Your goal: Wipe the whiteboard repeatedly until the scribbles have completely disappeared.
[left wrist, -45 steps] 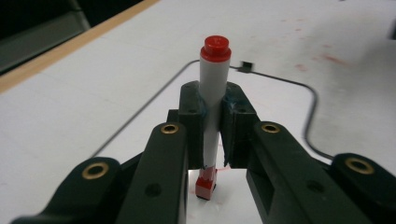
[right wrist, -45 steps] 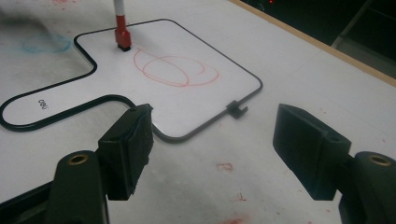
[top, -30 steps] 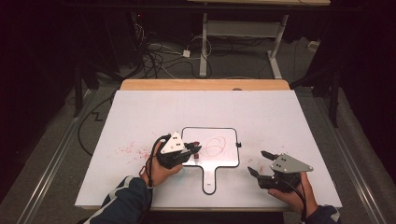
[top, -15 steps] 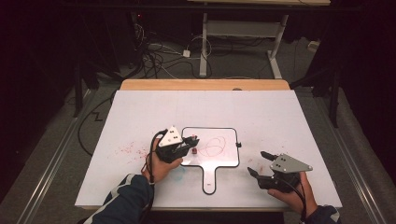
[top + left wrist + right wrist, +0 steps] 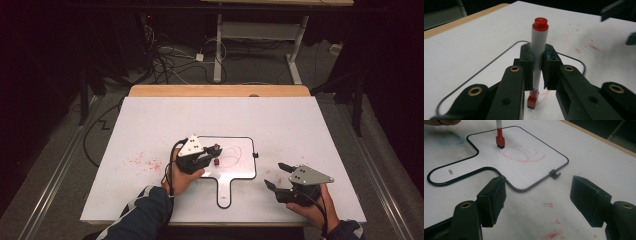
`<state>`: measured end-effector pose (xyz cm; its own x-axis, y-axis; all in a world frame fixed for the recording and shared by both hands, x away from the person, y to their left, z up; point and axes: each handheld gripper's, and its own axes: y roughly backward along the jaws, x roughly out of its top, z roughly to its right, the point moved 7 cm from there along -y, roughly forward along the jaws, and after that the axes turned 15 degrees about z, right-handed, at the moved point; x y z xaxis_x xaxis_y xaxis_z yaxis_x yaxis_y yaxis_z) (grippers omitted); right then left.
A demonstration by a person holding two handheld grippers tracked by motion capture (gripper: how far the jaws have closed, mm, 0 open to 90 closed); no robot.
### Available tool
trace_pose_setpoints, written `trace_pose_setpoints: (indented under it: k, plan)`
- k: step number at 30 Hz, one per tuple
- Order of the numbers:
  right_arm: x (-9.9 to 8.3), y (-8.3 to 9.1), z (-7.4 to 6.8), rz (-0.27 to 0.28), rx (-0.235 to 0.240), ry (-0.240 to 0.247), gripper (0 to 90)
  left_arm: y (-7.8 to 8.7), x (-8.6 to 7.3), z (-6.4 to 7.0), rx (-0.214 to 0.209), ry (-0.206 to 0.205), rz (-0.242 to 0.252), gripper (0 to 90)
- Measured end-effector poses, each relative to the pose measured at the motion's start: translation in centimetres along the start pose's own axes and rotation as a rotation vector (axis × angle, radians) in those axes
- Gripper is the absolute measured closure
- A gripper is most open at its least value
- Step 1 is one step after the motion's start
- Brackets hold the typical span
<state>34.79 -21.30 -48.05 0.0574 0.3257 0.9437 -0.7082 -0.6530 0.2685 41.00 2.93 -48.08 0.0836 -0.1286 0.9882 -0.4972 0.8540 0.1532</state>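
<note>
Red marker clamped upright in left gripper.

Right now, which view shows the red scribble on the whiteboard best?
Right gripper view: the red scribble lies unobstructed on the small whiteboard, loops legible beside the marker. High view shows it small and faint; left gripper view catches a sliver behind the jaws.

Your marker looks like smooth white plastic with a glossy red cap; the whiteboard is smooth, the table matt white, edged in wood.
</note>
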Motion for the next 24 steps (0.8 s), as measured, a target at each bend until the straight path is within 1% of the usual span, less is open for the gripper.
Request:
trace_pose_setpoints:
  k: [1, 3, 4, 5, 6, 7, 8, 9, 10, 11, 12, 13, 14, 15, 16, 17, 18, 19, 20, 21, 22, 23, 24]
  plan:
    - [0.0, 0.0, 0.0, 0.0, 0.0, 0.0, 30.0, -0.1, 0.0, 0.4, -0.006, -0.013, -0.002, 78.9]
    - [0.0, 0.0, -0.1, -0.004, 0.003, 0.001, 30.0, -0.2, 0.1, 0.5, -0.002, -0.044, -0.014, 78.9]
    - [-0.1, 0.0, -0.1, -0.005, 0.004, 0.003, 30.0, -0.2, 0.1, 0.2, 0.003, -0.044, -0.017, 78.9]
    - [-0.1, -0.1, -0.1, -0.007, 0.004, 0.003, 30.0, -0.1, 0.1, -0.3, 0.02, -0.044, -0.019, 78.9]
    - [-0.1, 0.0, -0.2, -0.009, 0.001, 0.007, 30.1, 0.0, 0.1, -1.0, 0.046, -0.048, -0.023, 78.9]
    - [-0.1, 0.0, -0.1, -0.009, 0.001, 0.007, 30.1, 0.2, 0.1, -1.6, 0.07, -0.042, -0.023, 78.9]
    - [-0.1, 0.0, -0.1, -0.009, 0.001, 0.007, 30.1, 0.4, 0.0, -2.2, 0.081, -0.02, -0.016, 78.9]
    - [-0.1, 0.0, -0.1, -0.007, 0.0, 0.005, 30.2, 0.5, 0.0, -2.5, 0.085, 0.003, -0.007, 78.9]
    - [-0.1, 0.1, 0.0, -0.006, -0.002, 0.003, 30.2, 0.5, -0.1, -2.5, 0.085, 0.02, 0.001, 78.9]
    - [-0.1, 0.1, 0.0, -0.006, -0.002, 0.003, 30.2, 0.4, -0.1, -2.3, 0.079, 0.019, 0.002, 78.9]
    - [-0.1, 0.1, 0.1, -0.006, -0.003, 0.002, 30.2, 0.1, -0.1, -1.7, 0.064, 0.022, 0.006, 78.9]
    - [-0.1, 0.1, 0.1, -0.005, -0.002, 0.003, 30.2, -0.6, 0.0, 0.0, 0.015, 0.005, 0.008, 78.9]
    - [-0.1, 0.1, 0.1, -0.006, -0.001, 0.004, 30.2, -0.6, 0.0, 0.0, 0.015, 0.005, 0.008, 78.9]
    - [-0.1, 0.1, 0.1, -0.006, -0.001, 0.004, 30.2, -0.9, 0.1, 0.8, -0.002, -0.022, 0.001, 78.9]
    - [0.0, 0.1, 0.0, -0.005, 0.0, 0.005, 30.2, -1.3, 0.2, 1.5, -0.015, -0.039, -0.004, 78.9]
    - [0.0, 0.1, 0.0, -0.006, 0.002, 0.006, 30.2, -1.7, 0.3, 2.0, -0.026, -0.047, -0.006, 78.9]
    - [-0.1, 0.1, -0.1, -0.011, 0.004, 0.008, 30.2, -2.5, 0.5, 2.8, -0.016, 0.019, 0.052, 78.9]
    - [-0.1, 0.1, -0.1, -0.011, 0.005, 0.009, 30.2, -2.3, 0.4, 2.3, -0.029, -0.066, -0.004, 78.9]
    - [-0.1, 0.1, -0.1, -0.011, 0.005, 0.009, 30.2, -2.8, 0.6, 2.7, -0.018, 0.004, 0.048, 78.9]
    - [-0.1, 0.1, -0.1, -0.013, 0.006, 0.012, 30.2, -2.8, 0.6, 2.4, -0.018, 0.011, 0.047, 78.9]
    - [-0.1, 0.2, -0.2, -0.011, 0.01, 0.017, 30.2, -2.7, 0.5, 2.0, -0.008, 0.014, 0.044, 78.9]
    - [-0.1, 0.2, -0.2, -0.01, 0.009, 0.02, 30.2, -2.2, 0.4, 0.9, -0.002, -0.058, -0.006, 78.9]
    - [-0.1, 0.2, -0.2, -0.01, 0.009, 0.02, 30.2, -1.9, 0.4, 0.4, 0.014, -0.056, -0.008, 78.9]
